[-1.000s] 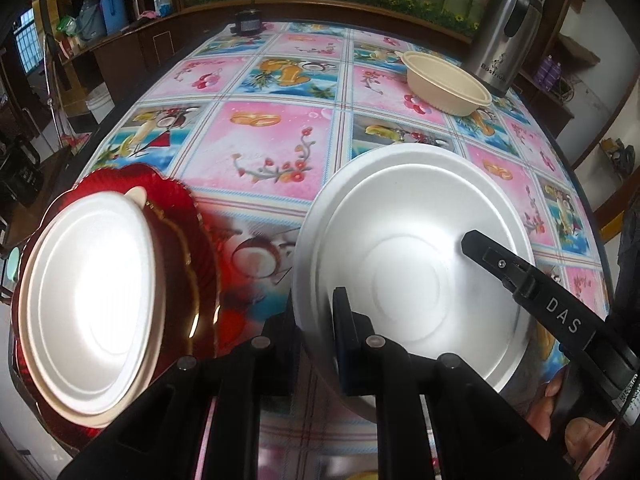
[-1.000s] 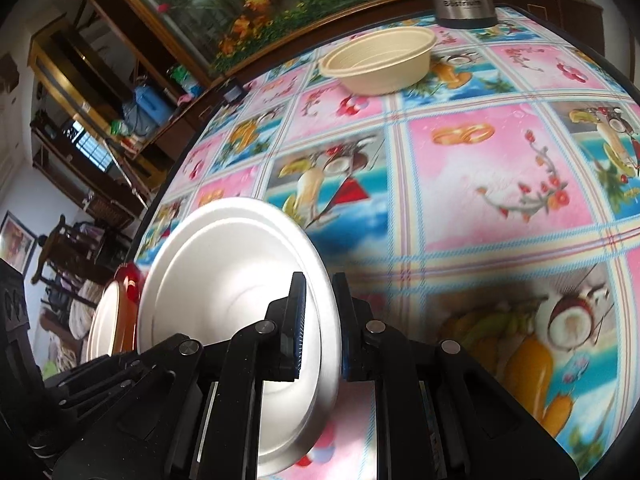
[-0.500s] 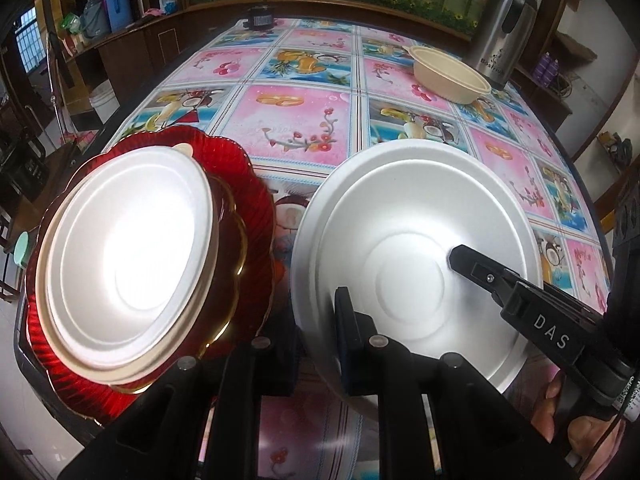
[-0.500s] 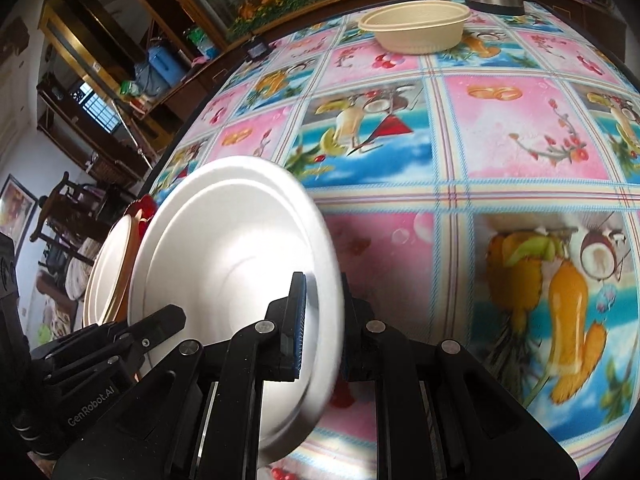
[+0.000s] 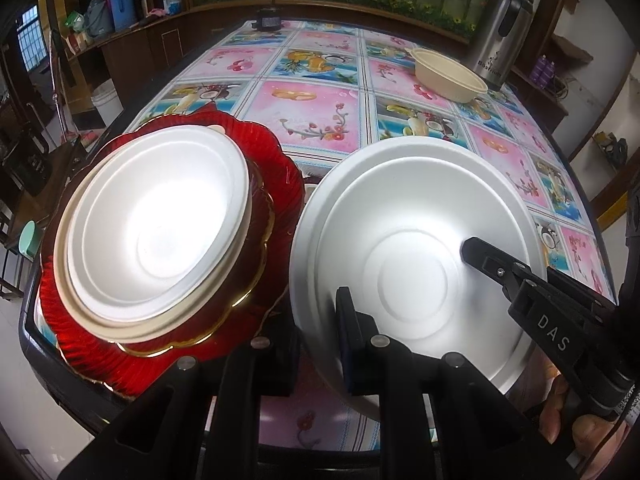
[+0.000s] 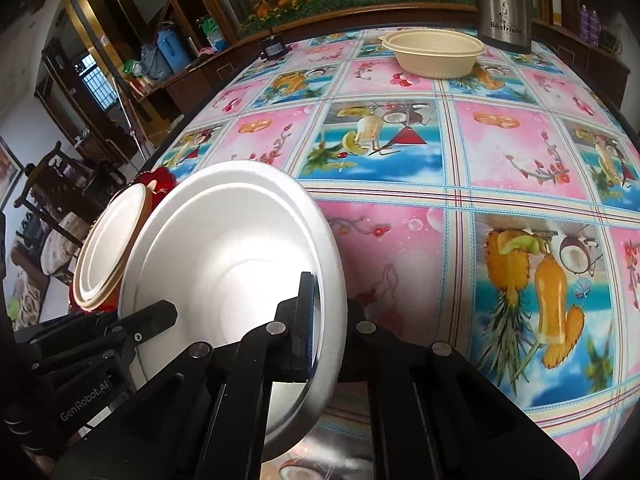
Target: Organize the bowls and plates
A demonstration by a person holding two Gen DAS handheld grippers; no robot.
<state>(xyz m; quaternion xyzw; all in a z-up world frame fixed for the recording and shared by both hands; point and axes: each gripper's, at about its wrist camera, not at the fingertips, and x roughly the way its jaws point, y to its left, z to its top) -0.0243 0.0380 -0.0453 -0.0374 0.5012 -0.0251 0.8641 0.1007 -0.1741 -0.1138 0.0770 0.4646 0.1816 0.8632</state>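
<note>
A deep white foam plate hangs tilted above the table, held by both grippers. My left gripper is shut on its near left rim. My right gripper pinches the opposite rim, its jaws closing tighter on it; one of its fingers lies across the plate's inside. Just left of the held plate stands a stack: a red gold-edged plate, a cream plate and a matching white plate on top. A cream bowl sits far back on the table.
A steel thermos stands behind the cream bowl. A small black object lies at the table's far edge. The stack is close to the front left corner of the table, which has a bright fruit-print cloth. Cabinets and chairs stand to the left.
Both grippers have carried the white plate leftward to the stack, which now looms larger right beside it. The right gripper has rolled a little.
</note>
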